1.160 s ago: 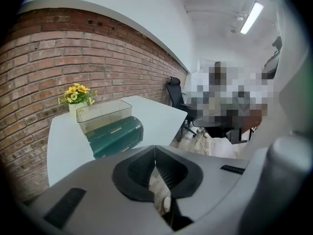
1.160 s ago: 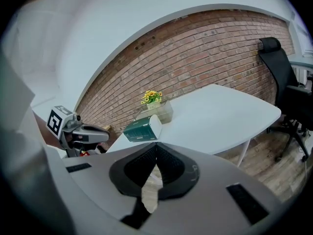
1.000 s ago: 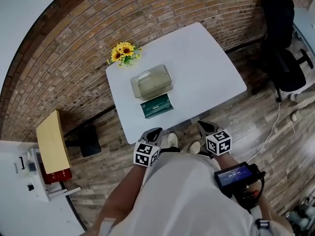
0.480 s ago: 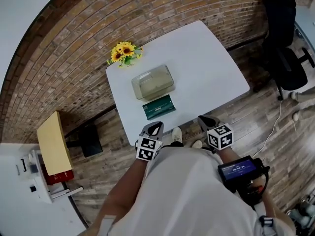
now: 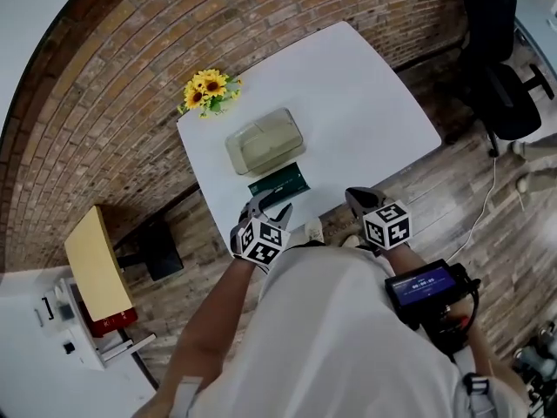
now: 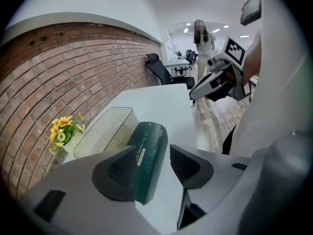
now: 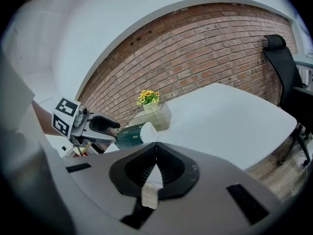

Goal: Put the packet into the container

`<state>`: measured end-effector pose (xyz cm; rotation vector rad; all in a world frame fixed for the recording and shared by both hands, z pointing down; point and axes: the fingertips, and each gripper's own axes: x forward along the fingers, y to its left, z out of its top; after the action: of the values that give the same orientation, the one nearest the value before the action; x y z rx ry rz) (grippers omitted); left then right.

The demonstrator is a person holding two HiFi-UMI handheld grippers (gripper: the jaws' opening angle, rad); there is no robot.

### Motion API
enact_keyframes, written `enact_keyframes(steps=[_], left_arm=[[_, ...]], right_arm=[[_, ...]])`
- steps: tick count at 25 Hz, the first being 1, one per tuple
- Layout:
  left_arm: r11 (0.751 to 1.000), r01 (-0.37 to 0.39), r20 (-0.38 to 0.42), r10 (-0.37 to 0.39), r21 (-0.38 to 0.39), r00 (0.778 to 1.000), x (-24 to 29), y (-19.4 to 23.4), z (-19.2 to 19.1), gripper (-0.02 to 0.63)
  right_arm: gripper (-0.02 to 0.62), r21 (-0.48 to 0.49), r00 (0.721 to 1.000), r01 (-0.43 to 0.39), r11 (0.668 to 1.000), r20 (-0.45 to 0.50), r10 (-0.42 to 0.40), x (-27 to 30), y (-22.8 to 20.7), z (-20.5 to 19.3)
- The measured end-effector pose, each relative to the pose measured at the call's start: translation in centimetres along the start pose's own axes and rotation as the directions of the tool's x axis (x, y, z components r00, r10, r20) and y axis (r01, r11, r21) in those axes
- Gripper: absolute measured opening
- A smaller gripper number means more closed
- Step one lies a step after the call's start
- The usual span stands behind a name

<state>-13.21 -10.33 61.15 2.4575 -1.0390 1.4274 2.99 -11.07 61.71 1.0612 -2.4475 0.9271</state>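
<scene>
The left gripper (image 6: 164, 160) has just been opening its jaws, and they stand apart, likely readied for the dark green packet (image 6: 146, 153). The packet lies untouched on the white table (image 5: 365, 103), just ahead of the gap. The clear container (image 6: 105, 129) stands just beyond it. The right gripper (image 7: 155, 168) waits with its jaws together and empty.

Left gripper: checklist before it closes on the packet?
1. Left gripper jaws apart: ok, they have just been opening.
2. Packet lined up in the gap: ok; the pads are not on it yet.
3. Packet lying flat on the table, on the near side of the container: ok.
4. Container top open to take the packet: cannot tell.
5. Right gripper shut, empty and off to the side of the packet: ok.
</scene>
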Motion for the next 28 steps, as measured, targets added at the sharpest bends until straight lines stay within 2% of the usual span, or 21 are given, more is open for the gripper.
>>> enact_keyframes(steps=[3, 5, 8, 12, 15, 17, 23, 28], left_arm=[[0.995, -0.002, -0.042, 0.007, 0.101, 0.999, 0.6, 1.7, -0.2, 0.247], [0.986, 0.012, -0.079, 0.002, 0.167, 0.997, 1.2, 2.1, -0.4, 0.333], [0.975, 0.060, -0.145, -0.029, 0.216, 0.989, 2.5, 2.0, -1.2, 0.383], [0.960, 0.128, -0.232, -0.069, 0.247, 0.970, 3.8, 1.5, -2.7, 0.385], [0.946, 0.087, -0.250, -0.007, 0.312, 0.968, 4.5, 2.1, -3.4, 0.382], [0.935, 0.065, -0.258, 0.029, 0.350, 0.966, 4.7, 2.4, -3.5, 0.341], [0.937, 0.064, -0.247, 0.025, 0.345, 0.969, 4.6, 2.1, -3.4, 0.314], [0.959, 0.081, -0.232, -0.017, 0.271, 0.973, 4.3, 2.2, -3.0, 0.307]], right_arm=[[0.008, 0.003, 1.000, 0.012, 1.000, 0.009, -0.012, 0.6, 0.0, 0.6], [0.008, 0.008, 1.000, 0.017, 1.000, 0.009, -0.017, 0.8, 0.0, 0.8], [0.008, 0.017, 1.000, 0.030, 0.999, 0.005, -0.030, 0.6, -0.4, 0.6], [0.008, 0.031, 0.999, 0.050, 0.998, -0.003, -0.050, 0.3, -0.9, 0.5], [0.008, 0.038, 0.998, 0.055, 0.998, -0.005, -0.055, 0.4, -1.0, 0.5], [0.008, 0.039, 0.998, 0.057, 0.998, -0.006, -0.057, 0.4, -1.0, 0.6], [0.008, 0.051, 0.997, 0.073, 0.996, -0.013, -0.072, 0.2, -1.3, 0.3], [0.008, 0.063, 0.996, 0.085, 0.994, -0.019, -0.084, 0.1, -1.7, 0.1]])
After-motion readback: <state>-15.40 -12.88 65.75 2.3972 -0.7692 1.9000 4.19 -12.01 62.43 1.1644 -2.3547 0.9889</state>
